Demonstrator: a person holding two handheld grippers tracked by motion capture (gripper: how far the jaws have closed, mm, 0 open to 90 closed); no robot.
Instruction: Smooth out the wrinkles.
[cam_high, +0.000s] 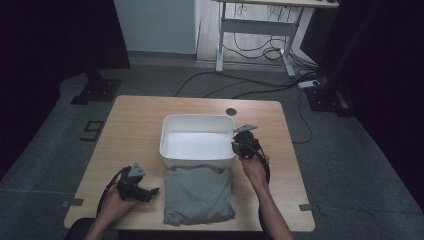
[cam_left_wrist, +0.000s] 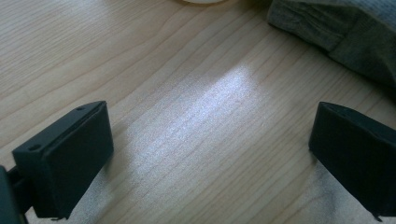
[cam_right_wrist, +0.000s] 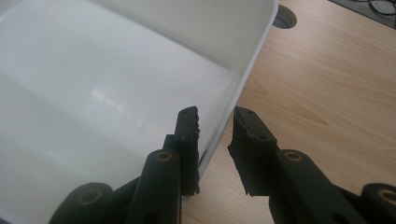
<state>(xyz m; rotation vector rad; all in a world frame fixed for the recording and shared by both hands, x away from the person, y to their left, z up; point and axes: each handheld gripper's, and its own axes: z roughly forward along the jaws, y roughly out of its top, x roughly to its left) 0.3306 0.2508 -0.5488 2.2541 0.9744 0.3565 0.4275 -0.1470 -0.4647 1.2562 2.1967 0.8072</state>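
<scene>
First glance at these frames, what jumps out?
The white tub in the middle of the wooden table, empty, with a folded grey cloth lying right in front of it. The right gripper straddles the tub's right wall, one jaw inside and one outside, a gap visible on the outer side. The left gripper rests wide open left of the cloth.

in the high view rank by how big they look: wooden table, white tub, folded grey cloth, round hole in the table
1. wooden table
2. white tub and folded grey cloth: these look about alike, too close to rank
3. round hole, by far the smallest
</scene>
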